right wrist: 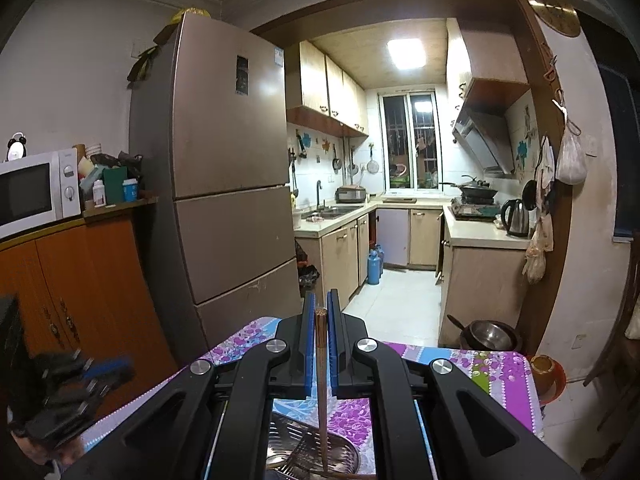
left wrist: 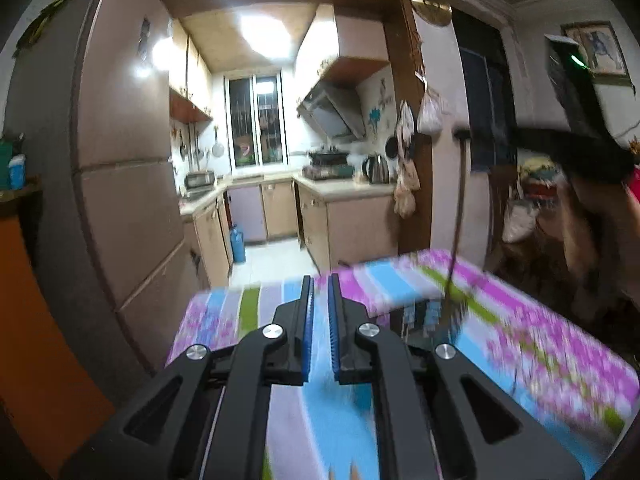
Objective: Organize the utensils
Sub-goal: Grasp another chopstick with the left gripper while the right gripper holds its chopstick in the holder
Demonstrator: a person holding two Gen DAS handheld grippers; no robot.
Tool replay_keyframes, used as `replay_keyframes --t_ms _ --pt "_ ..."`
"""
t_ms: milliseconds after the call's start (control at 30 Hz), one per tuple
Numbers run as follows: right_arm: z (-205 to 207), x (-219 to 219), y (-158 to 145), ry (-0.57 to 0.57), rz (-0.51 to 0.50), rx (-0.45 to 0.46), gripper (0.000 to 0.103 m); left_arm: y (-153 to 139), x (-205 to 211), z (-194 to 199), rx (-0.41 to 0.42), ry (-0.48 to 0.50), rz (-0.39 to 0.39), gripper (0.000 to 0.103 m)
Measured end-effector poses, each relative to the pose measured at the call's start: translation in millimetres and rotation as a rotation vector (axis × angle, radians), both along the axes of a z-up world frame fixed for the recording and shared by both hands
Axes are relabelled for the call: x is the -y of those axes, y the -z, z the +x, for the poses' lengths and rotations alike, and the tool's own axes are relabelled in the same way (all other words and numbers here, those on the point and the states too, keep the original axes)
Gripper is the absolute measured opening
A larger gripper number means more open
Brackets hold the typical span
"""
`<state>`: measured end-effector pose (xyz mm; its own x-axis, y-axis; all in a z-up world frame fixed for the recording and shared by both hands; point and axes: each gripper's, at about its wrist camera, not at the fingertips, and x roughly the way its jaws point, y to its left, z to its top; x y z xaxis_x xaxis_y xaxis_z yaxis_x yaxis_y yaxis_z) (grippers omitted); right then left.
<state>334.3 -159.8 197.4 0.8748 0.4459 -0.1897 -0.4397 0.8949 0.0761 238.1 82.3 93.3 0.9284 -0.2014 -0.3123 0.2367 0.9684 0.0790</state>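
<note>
My right gripper (right wrist: 321, 312) is shut on a pair of brown wooden chopsticks (right wrist: 321, 360). They hang straight down between the blue pads into a shiny metal strainer basket (right wrist: 316, 454) on the flowered tablecloth (right wrist: 500, 368). In the left wrist view the right gripper (left wrist: 464, 134) shows blurred at upper right, with the chopsticks (left wrist: 458, 220) hanging down to the table. My left gripper (left wrist: 319, 280) is empty above the tablecloth (left wrist: 520, 340), its blue pads a narrow gap apart. It also shows blurred in the right wrist view (right wrist: 80, 376) at far left.
A tall brown fridge (right wrist: 224, 184) stands left of the kitchen doorway. An orange cabinet (right wrist: 80, 288) with a white microwave (right wrist: 36, 192) is at the left. A metal bowl (right wrist: 490, 336) sits beyond the table's far edge. A folded striped cloth (left wrist: 384, 284) lies on the table.
</note>
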Motion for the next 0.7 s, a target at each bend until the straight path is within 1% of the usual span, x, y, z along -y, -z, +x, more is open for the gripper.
replay_keyframes --t_ms 100,233,300,400,467,533,700 --pt "-5 9 -3 0.012 0.030 0.010 0.007 29 -23 -39 -0.055 -0.007 0.003 0.006" --pt "-18 18 -8 0.015 0.052 0.031 0.007 71 -56 -100 -0.110 -0.020 -0.026 0.006" --pt "-28 21 -11 0.010 0.059 0.045 0.007 98 -68 -127 -0.149 -0.027 -0.028 0.006" --pt "-44 24 -14 0.003 0.069 0.067 0.007 134 -76 -158 -0.216 -0.030 -0.031 0.006" --pt "-54 25 -15 -0.004 0.075 0.077 0.007 154 -79 -174 -0.246 -0.030 -0.037 0.006" --pt "-63 25 -14 -0.013 0.072 0.083 0.007 164 -78 -183 -0.254 -0.024 -0.047 0.006" --pt "-74 22 -7 -0.016 0.051 0.077 0.007 177 -69 -191 -0.262 0.023 -0.040 0.006"
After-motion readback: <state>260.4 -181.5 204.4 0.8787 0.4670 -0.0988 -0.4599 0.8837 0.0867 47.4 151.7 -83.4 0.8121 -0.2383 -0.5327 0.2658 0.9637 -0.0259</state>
